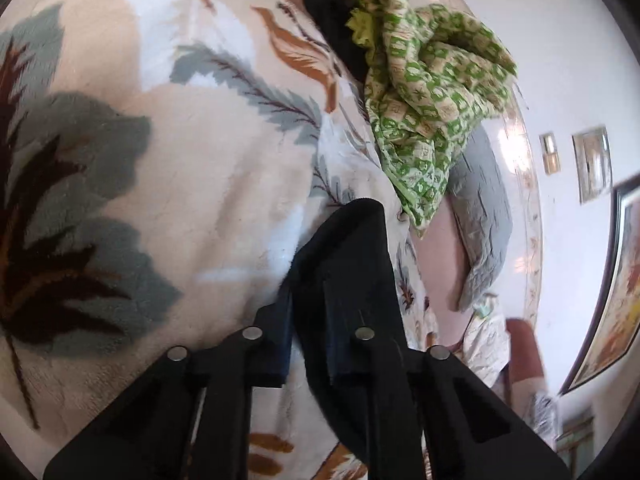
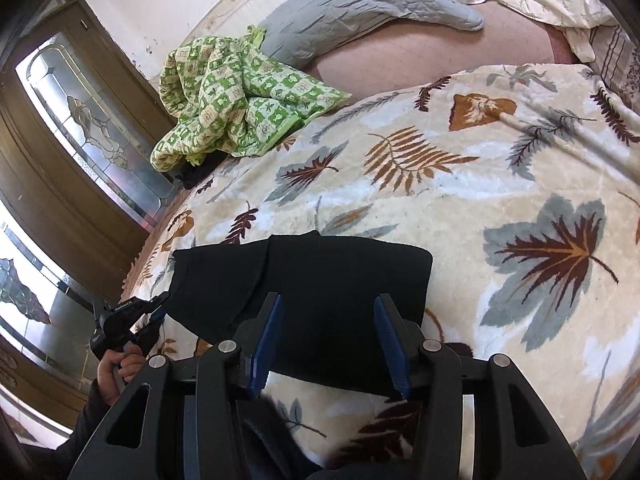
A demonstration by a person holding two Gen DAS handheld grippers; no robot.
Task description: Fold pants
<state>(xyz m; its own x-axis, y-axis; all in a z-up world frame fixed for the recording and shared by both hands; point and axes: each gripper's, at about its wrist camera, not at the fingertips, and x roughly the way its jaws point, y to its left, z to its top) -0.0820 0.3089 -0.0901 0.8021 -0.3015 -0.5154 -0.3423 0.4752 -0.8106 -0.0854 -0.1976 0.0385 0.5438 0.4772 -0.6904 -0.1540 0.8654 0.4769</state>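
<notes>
The black pants (image 2: pixel 320 280) lie folded on a leaf-print blanket (image 2: pixel 460 184) on the bed. In the right wrist view my right gripper (image 2: pixel 326 344) is open, its blue pads either side of the near edge of the pants, with nothing held. My left gripper (image 2: pixel 154 312) shows at the pants' left edge, held by a hand. In the left wrist view the left gripper (image 1: pixel 308 312) has black pants fabric (image 1: pixel 344 264) between its fingers, which stand close together around it.
A crumpled green checked cloth (image 2: pixel 228 108) and a grey quilted pillow (image 2: pixel 352 8) lie at the far side of the bed. A dark garment (image 1: pixel 332 20) lies beside the green cloth. A wooden door with patterned glass (image 2: pixel 80 112) stands left of the bed.
</notes>
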